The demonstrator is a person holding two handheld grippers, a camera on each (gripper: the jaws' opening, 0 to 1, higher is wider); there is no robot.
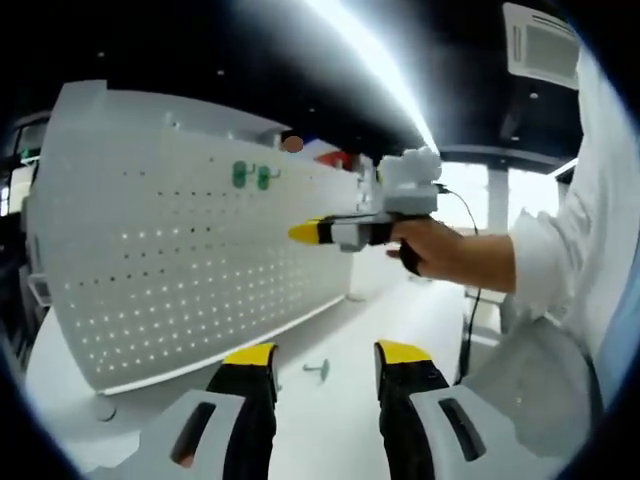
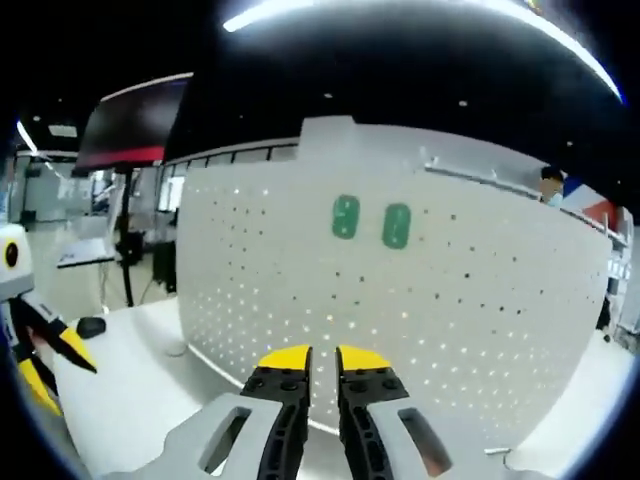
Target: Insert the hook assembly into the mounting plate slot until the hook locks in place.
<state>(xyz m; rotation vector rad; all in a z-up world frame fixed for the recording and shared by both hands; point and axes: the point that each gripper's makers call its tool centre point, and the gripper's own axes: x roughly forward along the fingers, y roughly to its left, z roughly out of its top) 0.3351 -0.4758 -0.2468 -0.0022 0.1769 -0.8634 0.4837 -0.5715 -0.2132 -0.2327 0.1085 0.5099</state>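
A white perforated mounting plate (image 1: 180, 270) (image 2: 420, 300) stands upright on the white table (image 1: 330, 420). Two green hooks (image 1: 251, 176) (image 2: 370, 221) hang side by side high on it. A small grey piece (image 1: 318, 368) lies on the table in front of the plate; I cannot tell what it is. My left gripper (image 1: 327, 355) is open over the table with nothing between its jaws, and it also shows at the edge of the right gripper view (image 2: 50, 365). A hand holds my right gripper (image 1: 300, 233) (image 2: 323, 358) pointing at the plate, below the green hooks, jaws close together and empty.
The person's white sleeve (image 1: 560, 260) and body stand to the right. A round foot (image 1: 100, 408) props the plate at its near end. A dark screen (image 2: 130, 125) hangs behind, and a small black object (image 2: 90, 325) lies on the table. Another person (image 2: 548, 185) is behind the plate.
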